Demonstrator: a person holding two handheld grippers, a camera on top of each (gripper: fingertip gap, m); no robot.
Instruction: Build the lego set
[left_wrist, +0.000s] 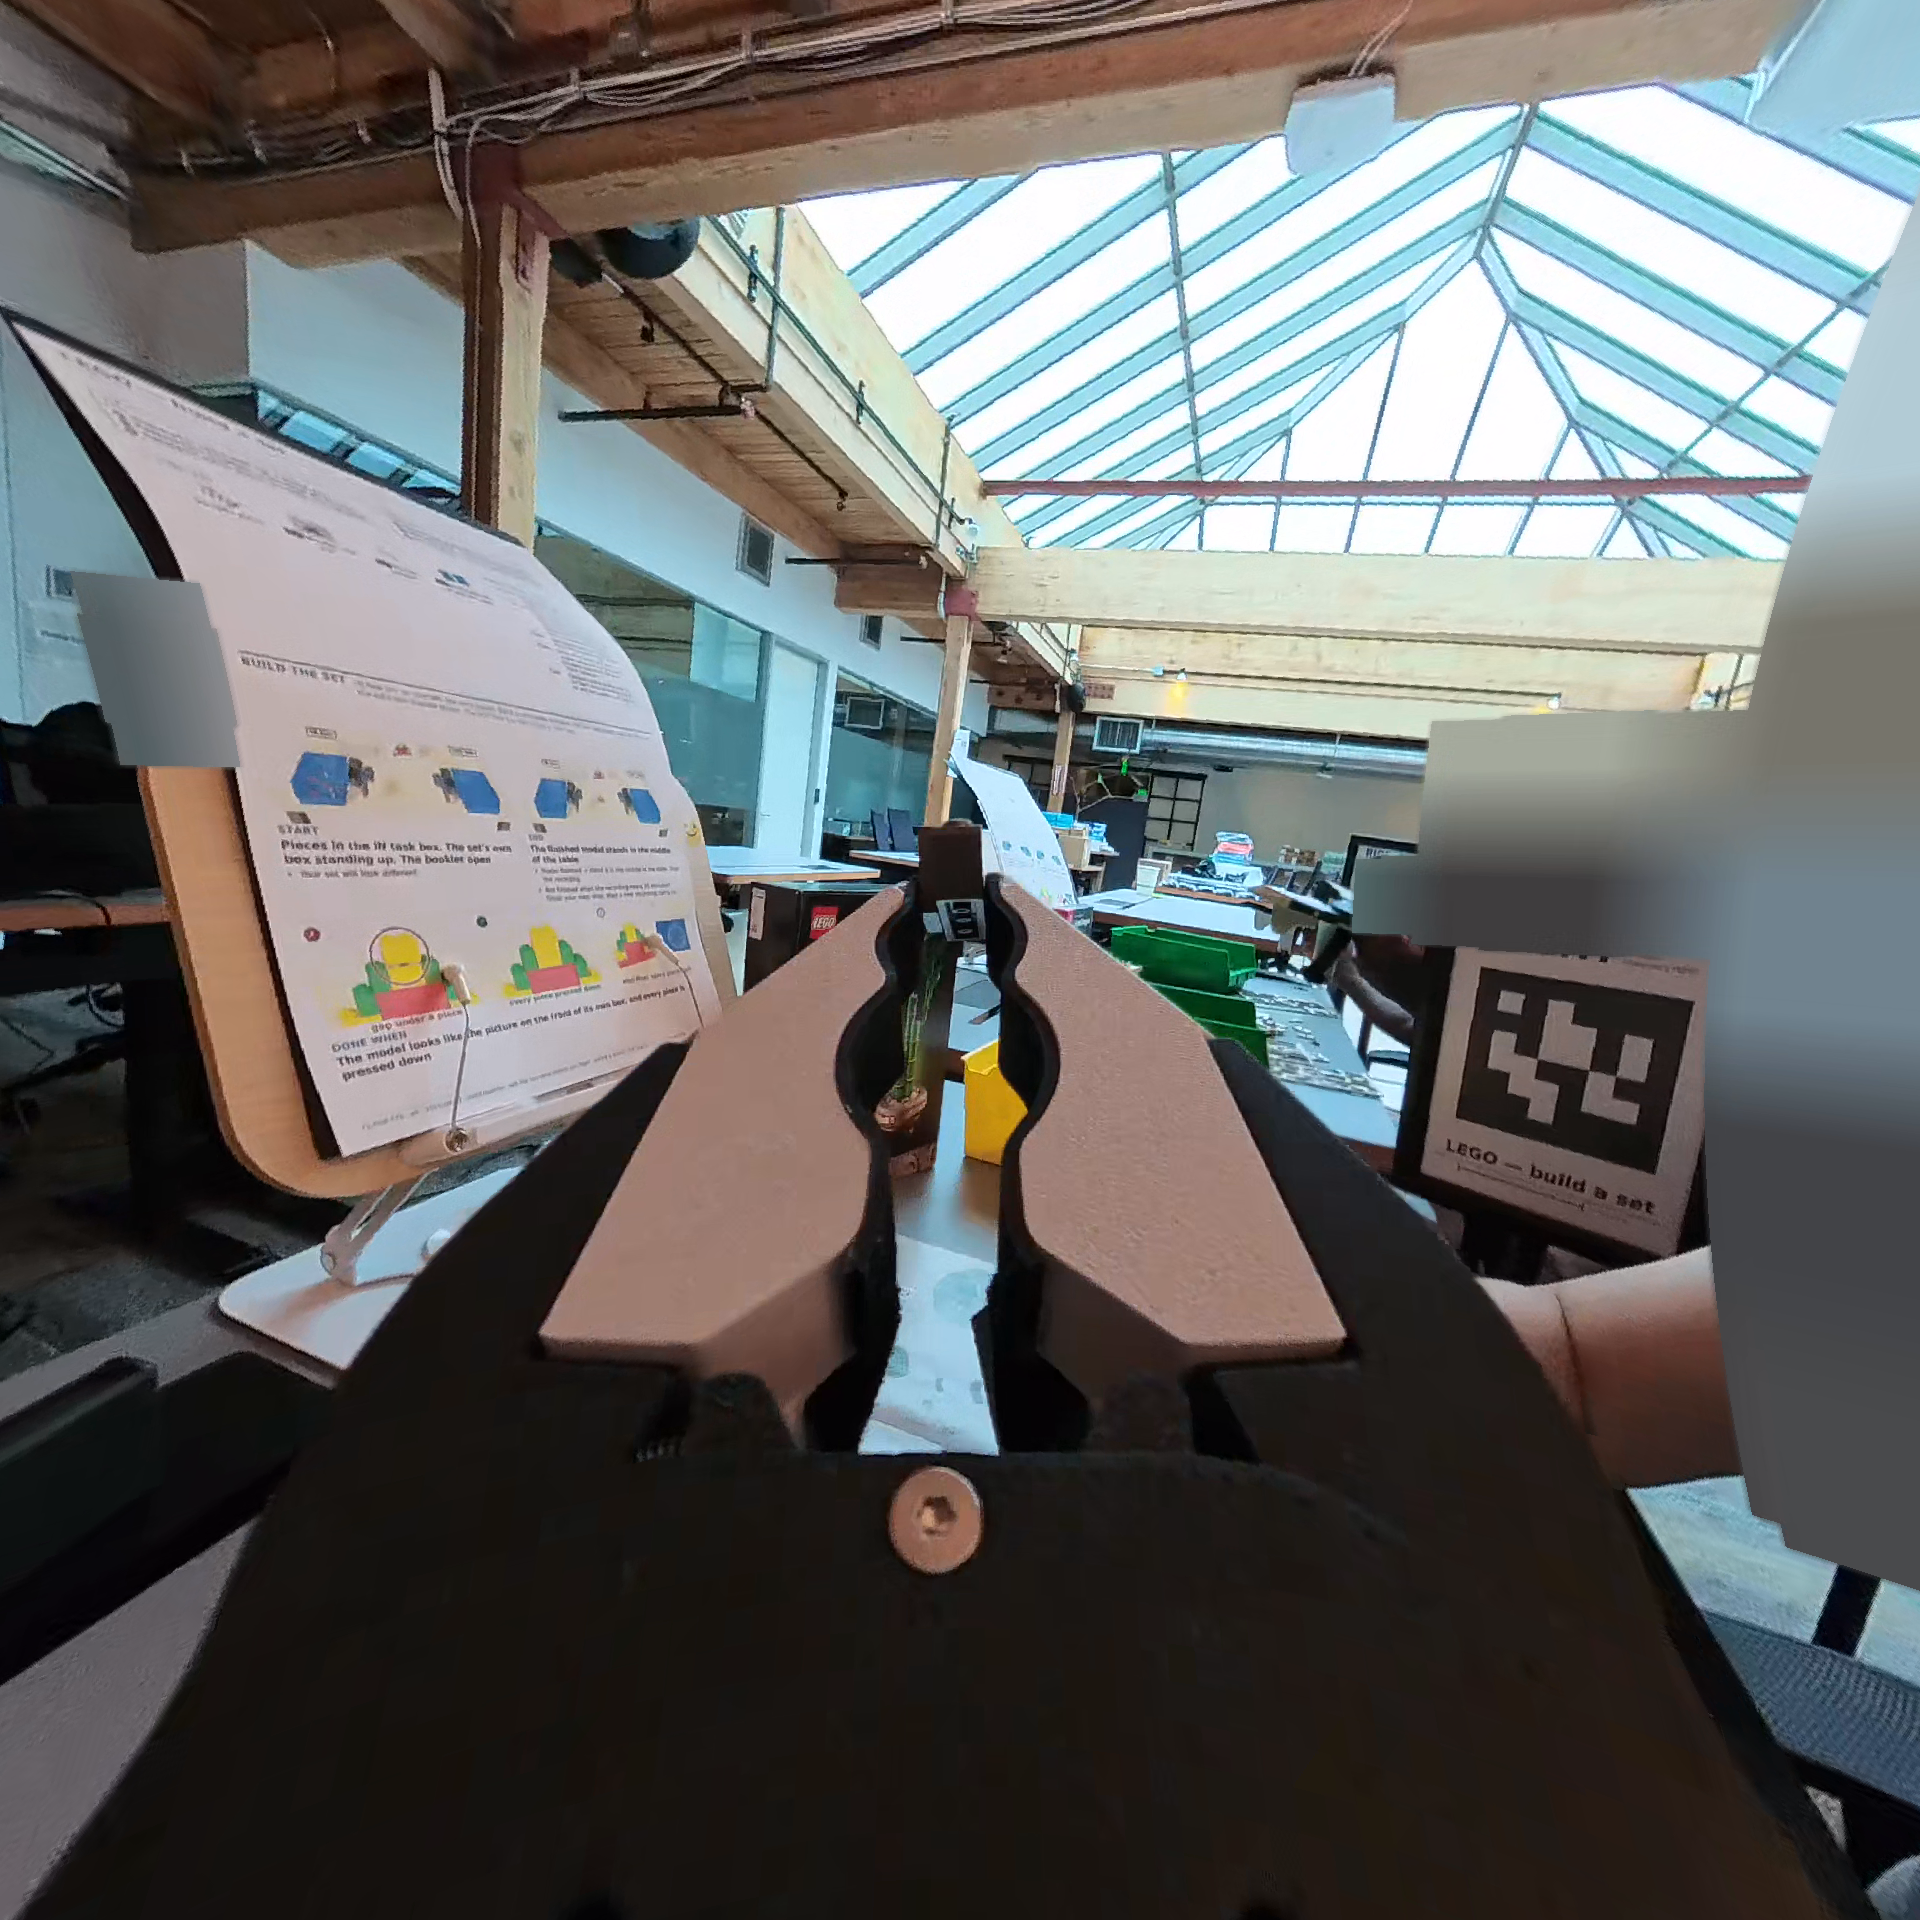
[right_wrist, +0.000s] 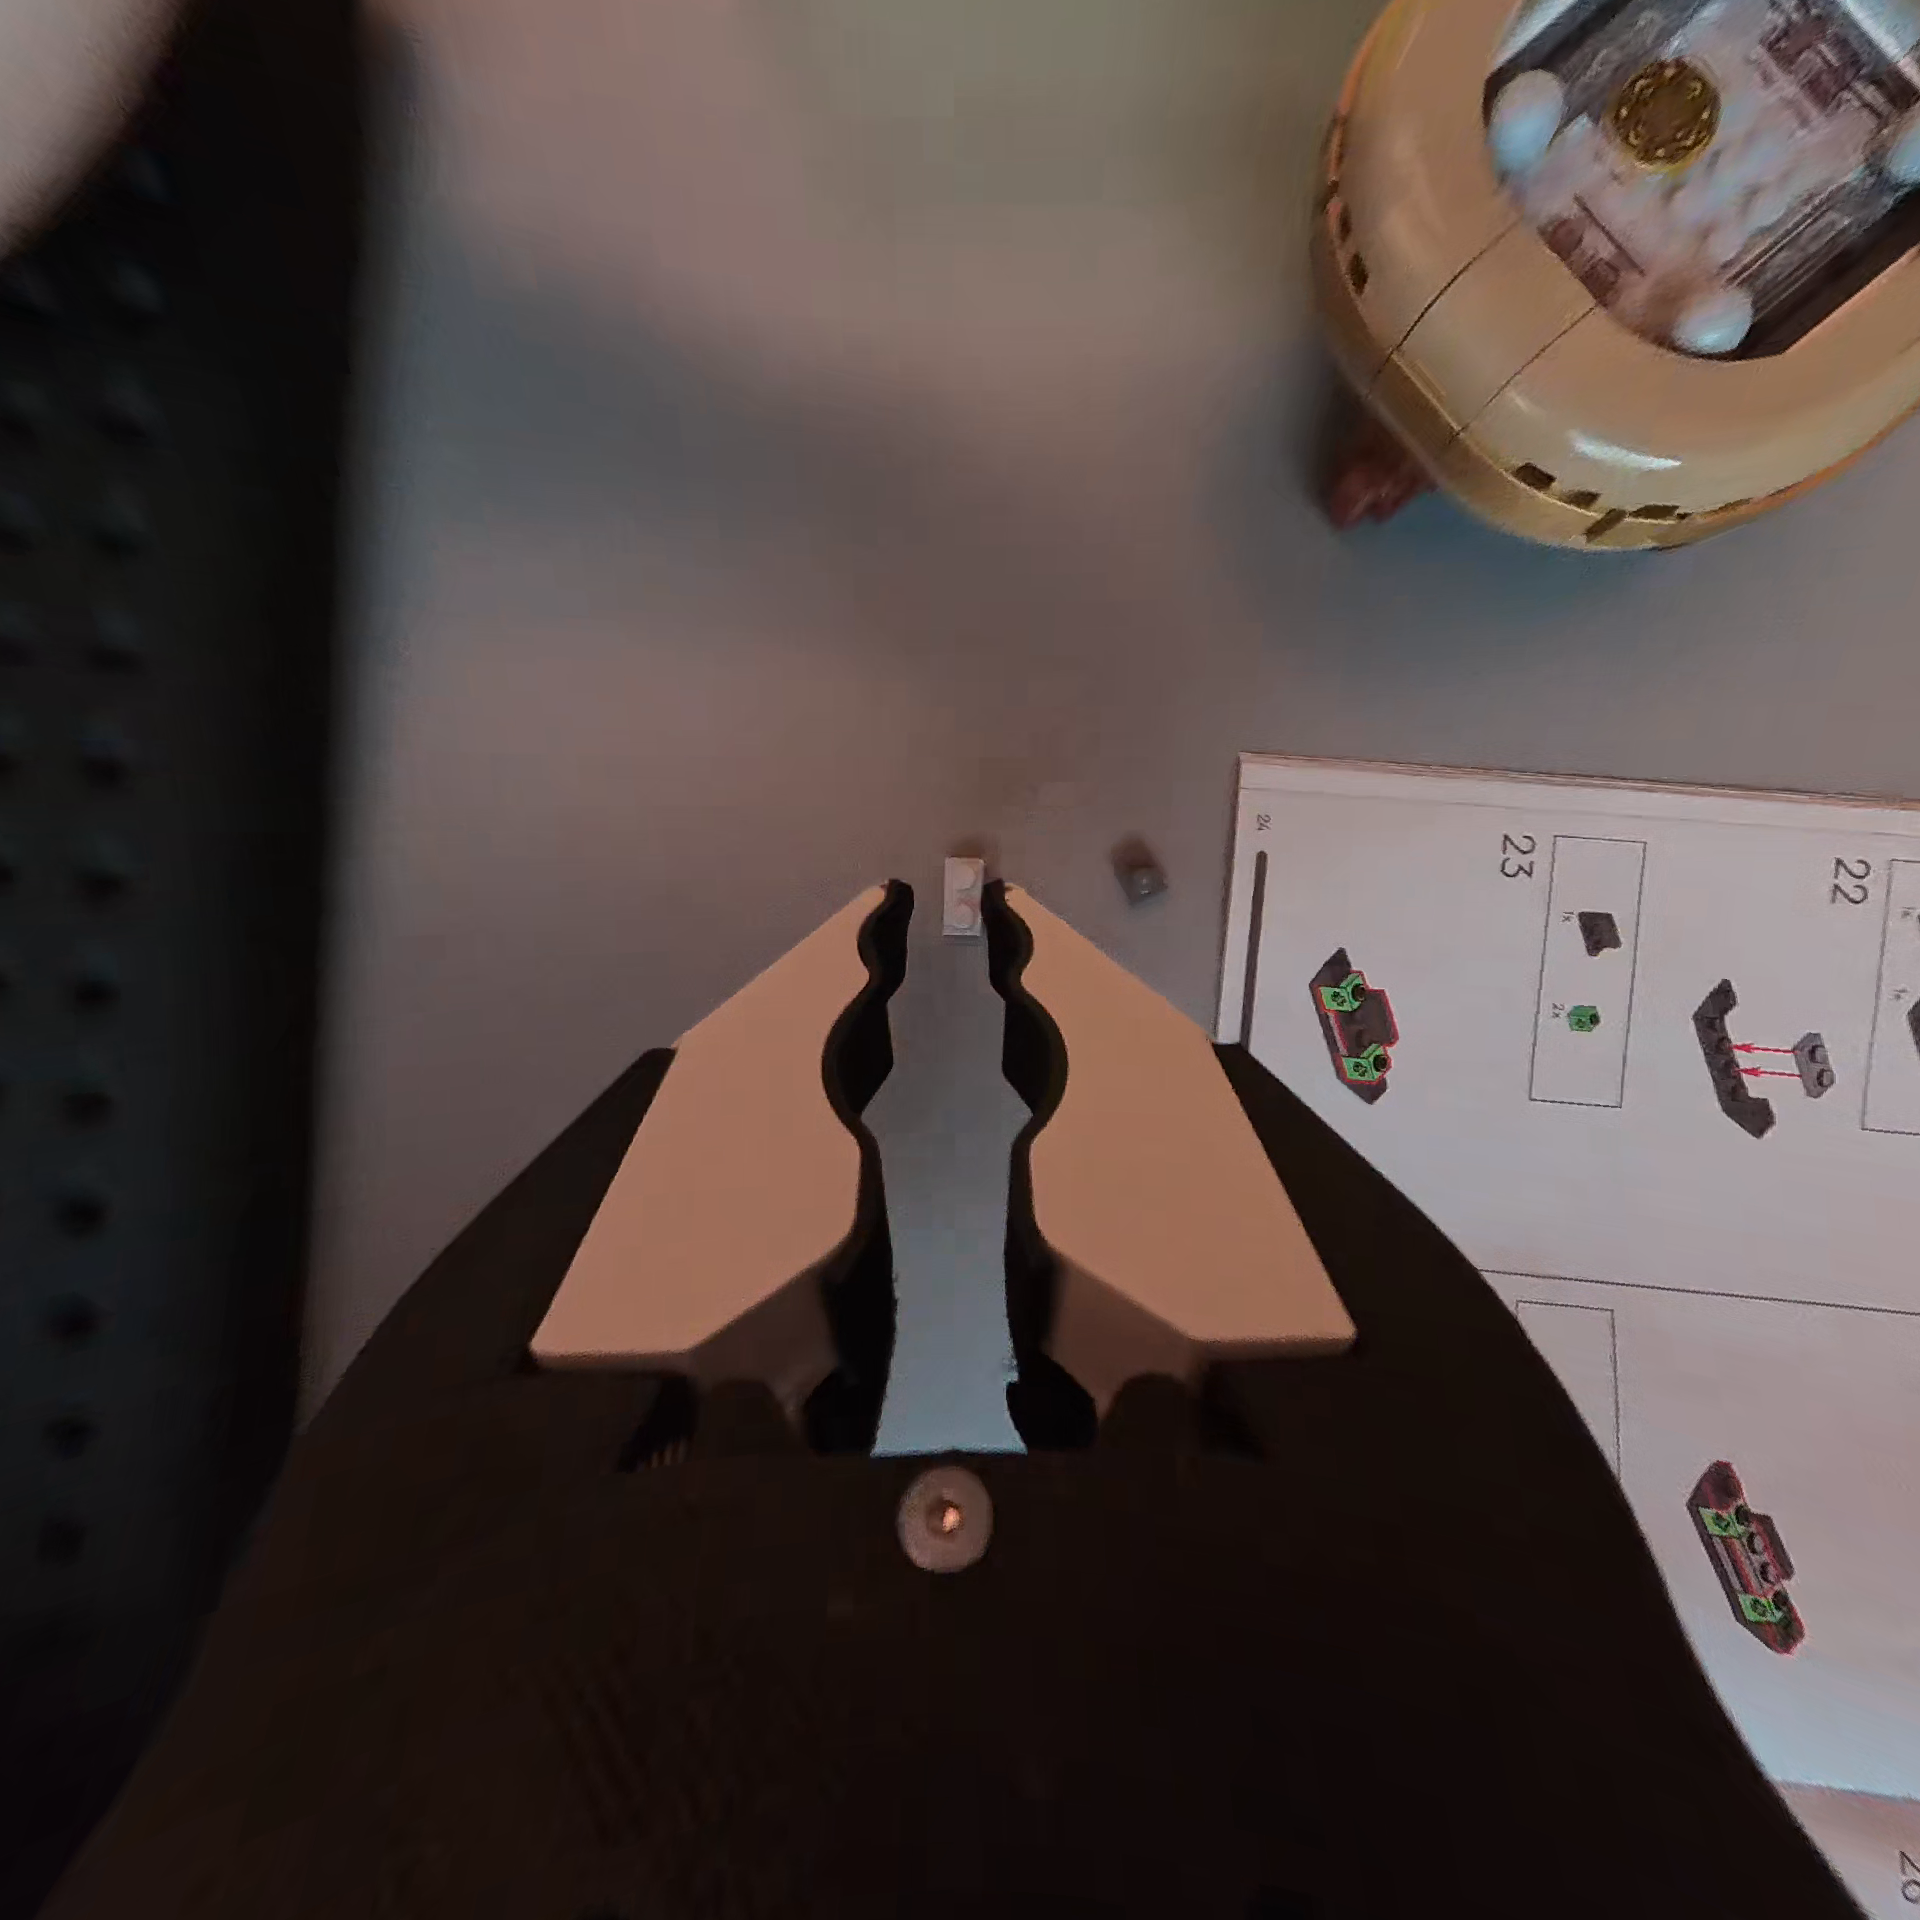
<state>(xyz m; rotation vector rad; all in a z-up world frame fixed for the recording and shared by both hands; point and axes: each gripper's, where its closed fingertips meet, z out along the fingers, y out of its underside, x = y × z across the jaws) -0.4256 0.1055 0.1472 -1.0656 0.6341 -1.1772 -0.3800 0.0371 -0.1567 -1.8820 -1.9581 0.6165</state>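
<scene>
The left gripper (left_wrist: 948, 896) pinches a dark brown brick assembly (left_wrist: 951, 862) at frame centre, an illustrated printed instruction sheet (left_wrist: 416, 790) at left. The right gripper (right_wrist: 948, 902), fingers slightly parted, brackets a small white plate (right_wrist: 963, 898) on the grey table (right_wrist: 727, 623); a printed booklet (right_wrist: 1558, 1143) lies lower right.

Two matching hand-held tongs

Both left tongs (left_wrist: 948, 902) and right tongs (right_wrist: 948, 902) had black textured bodies, tan wedge-shaped fingers with wavy black inner edges, and one silver screw.
</scene>
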